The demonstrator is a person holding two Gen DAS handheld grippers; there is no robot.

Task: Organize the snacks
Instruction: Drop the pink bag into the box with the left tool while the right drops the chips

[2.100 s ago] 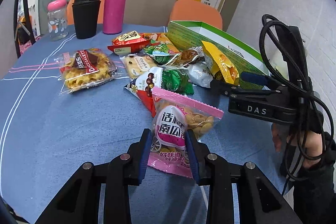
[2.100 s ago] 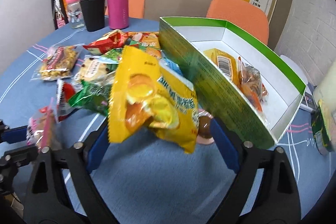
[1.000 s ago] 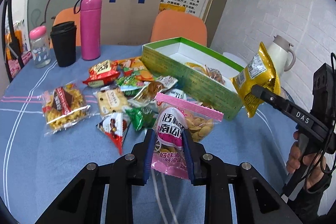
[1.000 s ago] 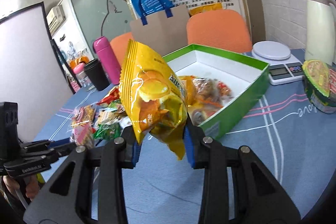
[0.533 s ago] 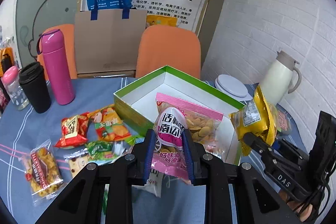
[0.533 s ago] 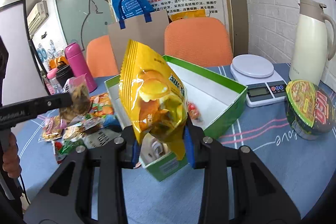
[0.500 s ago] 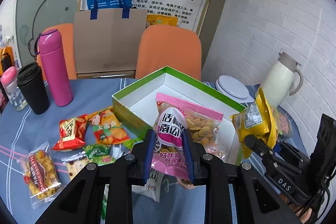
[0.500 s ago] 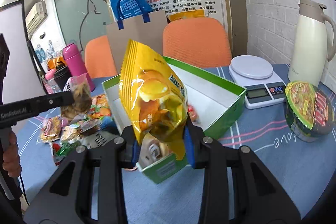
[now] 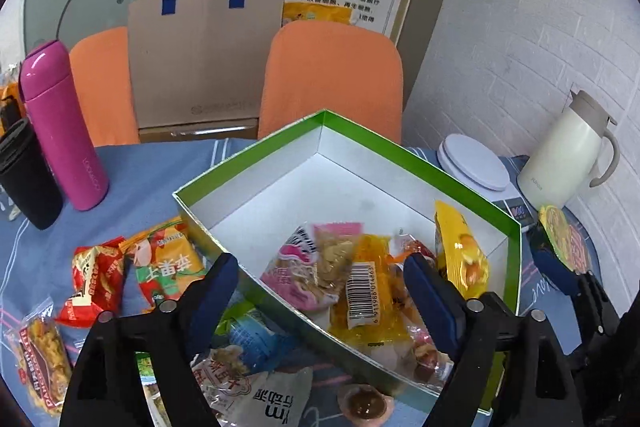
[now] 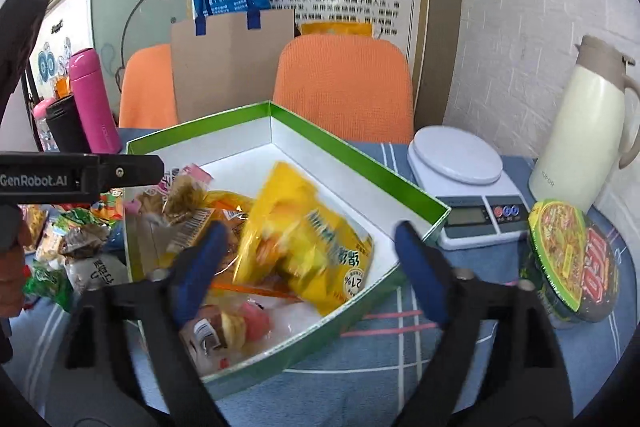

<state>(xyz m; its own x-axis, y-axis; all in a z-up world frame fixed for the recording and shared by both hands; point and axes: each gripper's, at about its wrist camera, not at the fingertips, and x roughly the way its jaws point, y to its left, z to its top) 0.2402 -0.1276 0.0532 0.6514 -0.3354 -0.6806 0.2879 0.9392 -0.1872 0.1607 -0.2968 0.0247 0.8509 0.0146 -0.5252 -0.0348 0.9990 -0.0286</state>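
A green box [image 9: 380,167] with a white inside stands on the blue tablecloth and holds several snack packets. My left gripper [image 9: 322,291] hangs open over its near left wall, nothing between the fingers. Just beyond it the pink nut packet [image 9: 304,267] lies in the box, next to a yellow barcode packet [image 9: 360,291]. My right gripper [image 10: 310,267] is open above the box [image 10: 320,143]. The yellow chip packet [image 10: 308,235] lies loose and blurred inside, and shows on edge in the left wrist view [image 9: 460,251]. More packets [image 9: 168,263] lie left of the box.
A pink flask [image 9: 60,131] and a black cup [image 9: 24,179] stand at the far left. A white scale [image 10: 460,167], a cream jug [image 10: 580,131] and a noodle bowl [image 10: 572,259] sit right of the box. Orange chairs [image 10: 344,87] and a paper bag [image 10: 228,63] stand behind the table.
Both grippers have opened. The pink packet and the yellow chip packet have dropped from the fingers into the green box.
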